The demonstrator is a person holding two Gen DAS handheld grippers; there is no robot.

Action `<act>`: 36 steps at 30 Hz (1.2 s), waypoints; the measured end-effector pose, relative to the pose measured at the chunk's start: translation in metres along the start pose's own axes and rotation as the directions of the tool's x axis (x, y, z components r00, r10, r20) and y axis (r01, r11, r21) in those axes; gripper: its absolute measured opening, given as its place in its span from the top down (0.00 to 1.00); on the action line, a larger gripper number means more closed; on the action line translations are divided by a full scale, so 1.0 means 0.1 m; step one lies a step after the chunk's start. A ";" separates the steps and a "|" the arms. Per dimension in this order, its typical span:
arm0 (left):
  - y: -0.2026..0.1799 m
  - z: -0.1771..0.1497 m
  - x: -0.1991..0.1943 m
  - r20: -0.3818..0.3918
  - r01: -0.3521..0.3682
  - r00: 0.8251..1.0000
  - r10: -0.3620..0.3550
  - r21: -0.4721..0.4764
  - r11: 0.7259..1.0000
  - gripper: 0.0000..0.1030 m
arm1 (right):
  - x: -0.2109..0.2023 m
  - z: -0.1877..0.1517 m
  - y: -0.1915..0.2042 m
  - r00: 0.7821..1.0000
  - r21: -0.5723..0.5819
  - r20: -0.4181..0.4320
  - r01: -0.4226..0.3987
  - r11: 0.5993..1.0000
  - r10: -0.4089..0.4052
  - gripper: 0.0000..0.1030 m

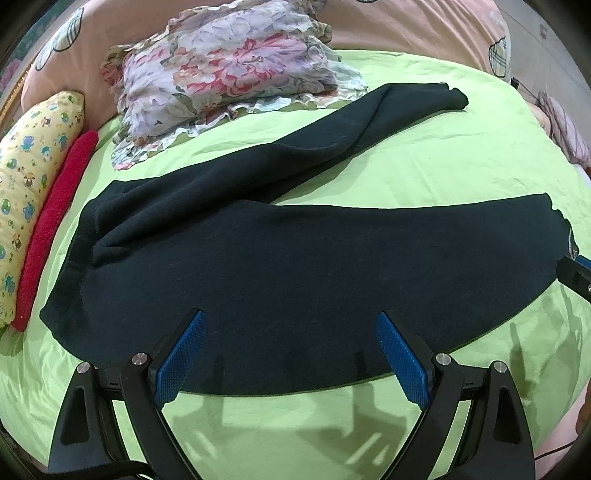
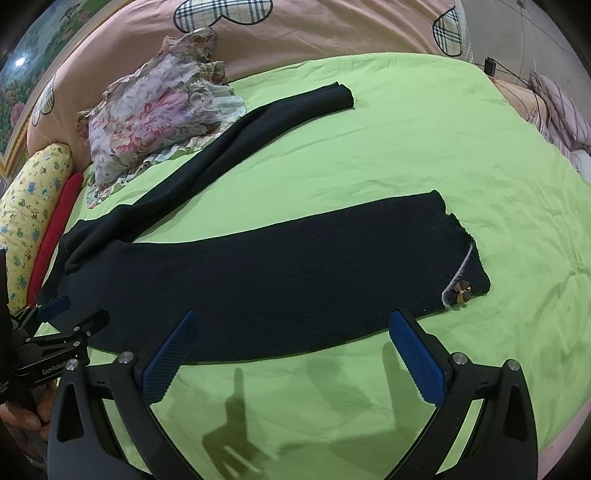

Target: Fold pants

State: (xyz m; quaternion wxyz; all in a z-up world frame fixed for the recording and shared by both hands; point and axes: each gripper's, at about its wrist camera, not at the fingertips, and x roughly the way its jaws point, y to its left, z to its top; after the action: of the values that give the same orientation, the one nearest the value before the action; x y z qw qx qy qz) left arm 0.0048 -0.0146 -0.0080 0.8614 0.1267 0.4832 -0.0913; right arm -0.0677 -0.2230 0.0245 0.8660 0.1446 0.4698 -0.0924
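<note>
Dark navy pants lie spread on a green bedsheet, legs apart in a V, waist at the left. The near leg ends at the right with a small bow ornament; the far leg's hem lies near a floral pillow. My left gripper is open, its blue pads over the near edge of the pants by the waist. My right gripper is open, just above the near leg's lower edge. Each gripper shows at the edge of the other's view: right, left.
A floral ruffled pillow lies at the back left, touching the far leg. A yellow patterned bolster and a red cloth line the left edge. A pink quilt lies along the head. Striped bedding is at the right.
</note>
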 end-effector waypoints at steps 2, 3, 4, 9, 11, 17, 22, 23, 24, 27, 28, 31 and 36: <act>-0.01 0.01 0.00 0.020 0.005 1.000 -0.005 0.002 1.000 0.09 | 0.00 0.01 -0.01 1.000 0.000 -0.006 -0.002 1.000 0.002 0.00; -0.02 0.00 0.02 0.022 0.001 1.000 -0.002 0.008 1.000 0.09 | 0.01 0.02 -0.02 1.000 0.001 -0.011 -0.007 1.000 0.007 0.00; -0.02 0.01 0.03 0.018 0.004 1.000 -0.004 0.010 1.000 0.09 | 0.02 0.02 -0.03 1.000 0.001 -0.014 -0.009 1.000 0.009 0.00; -0.07 0.06 0.06 0.023 0.013 1.000 -0.014 0.026 1.000 0.09 | 0.04 0.06 -0.05 1.000 -0.008 -0.029 -0.012 1.000 0.012 0.00; -0.09 0.09 0.06 0.025 0.024 0.999 -0.025 0.030 0.999 0.09 | 0.04 0.09 -0.06 0.999 -0.010 -0.032 -0.019 1.000 0.018 0.00; -0.11 0.30 0.11 0.027 0.028 0.999 -0.029 0.041 0.999 0.09 | 0.05 0.34 -0.17 0.999 0.013 -0.027 -0.045 0.999 0.046 0.00; -0.12 0.63 0.21 0.028 0.015 0.999 -0.017 0.049 0.999 0.09 | 0.09 0.68 -0.30 0.998 0.031 -0.011 -0.065 0.997 0.065 0.00; -0.13 0.69 0.22 0.027 0.016 0.999 -0.017 0.049 0.999 0.09 | 0.11 0.75 -0.32 0.998 0.031 -0.011 -0.065 0.997 0.065 0.00; -0.14 0.76 0.24 0.029 0.017 0.999 -0.019 0.050 0.999 0.09 | 0.14 0.87 -0.35 0.998 0.030 -0.008 -0.069 0.997 0.069 0.00; -0.15 1.04 0.35 0.013 0.045 0.999 -0.046 0.037 0.998 0.09 | 0.22 1.16 -0.42 0.997 0.028 0.000 -0.079 0.996 0.079 0.00; -0.16 1.14 0.37 0.013 0.054 0.998 -0.054 0.031 0.998 0.09 | 0.24 1.25 -0.43 0.997 0.027 0.003 -0.081 0.996 0.081 0.00; -0.19 1.43 0.47 0.005 0.081 0.997 -0.081 0.020 0.997 0.09 | 0.33 1.56 -0.50 0.995 0.017 0.009 -0.097 0.995 0.096 0.00; -0.30 1.83 0.70 0.001 0.089 0.996 -0.089 0.026 0.996 0.09 | 0.57 2.04 -0.59 0.992 0.004 -0.011 -0.124 0.992 0.124 0.01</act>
State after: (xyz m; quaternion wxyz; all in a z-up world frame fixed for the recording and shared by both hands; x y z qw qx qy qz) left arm 0.1814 -0.1014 0.0197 0.8554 0.1163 0.4861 -0.1359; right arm 0.1061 -0.3489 0.0718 0.8671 0.1752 0.4646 -0.0382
